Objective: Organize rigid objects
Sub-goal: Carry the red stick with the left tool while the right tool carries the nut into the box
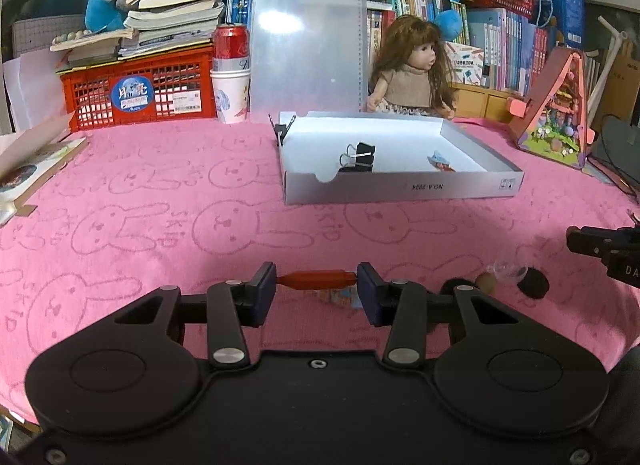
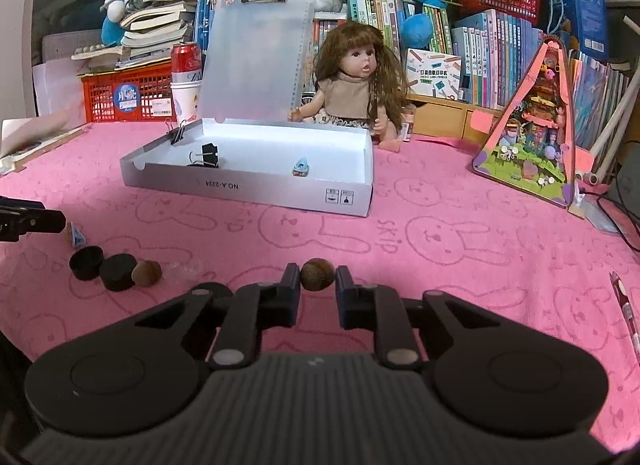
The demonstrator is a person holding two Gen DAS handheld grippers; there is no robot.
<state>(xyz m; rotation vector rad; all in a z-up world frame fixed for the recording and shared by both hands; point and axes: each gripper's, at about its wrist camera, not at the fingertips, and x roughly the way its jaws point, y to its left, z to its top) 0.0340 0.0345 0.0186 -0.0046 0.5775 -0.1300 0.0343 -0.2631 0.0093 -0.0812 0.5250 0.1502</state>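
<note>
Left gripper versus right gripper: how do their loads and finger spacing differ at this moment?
The left gripper spans a long orange-red piece end to end, fingers wide apart; the right gripper brackets a small round brown ball, fingers close together. The orange-red piece is slim and elongated, the ball compact. Both hang low over the pink cloth, short of the white box.

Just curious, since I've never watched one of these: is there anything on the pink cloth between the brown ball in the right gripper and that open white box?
Nothing visible. The right gripper holds the brown ball, and only bare pink cloth lies before the white box.
</note>
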